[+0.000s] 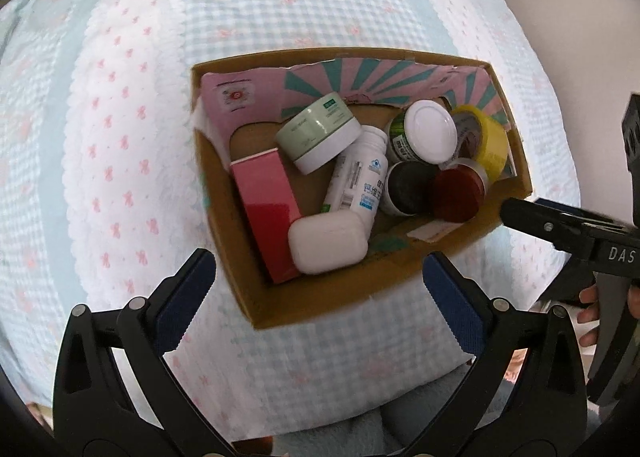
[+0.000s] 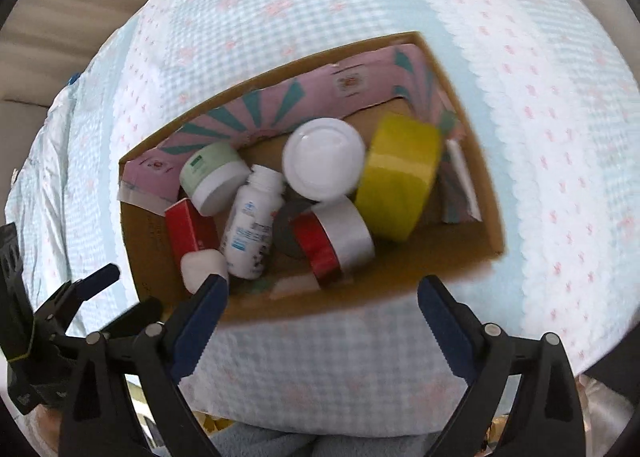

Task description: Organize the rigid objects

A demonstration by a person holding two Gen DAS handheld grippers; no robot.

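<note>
Both the left gripper (image 1: 320,285) and right gripper (image 2: 324,309) hang empty with jaws apart over the cardboard box (image 1: 248,289) on the bed, its jars, bottle and tape rolls packed toward one o'clock, so sorting looks finished and withdrawing seems next.

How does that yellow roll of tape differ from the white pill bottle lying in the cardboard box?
The yellow tape roll is a wide, squat ring of one plain colour; the white pill bottle is a slim cylinder with a printed label. The tape stands on its edge at the right end of the cardboard box, by the wall, while the bottle lies tilted near the middle among other containers. Both are inside the box, and neither gripper touches them.
</note>
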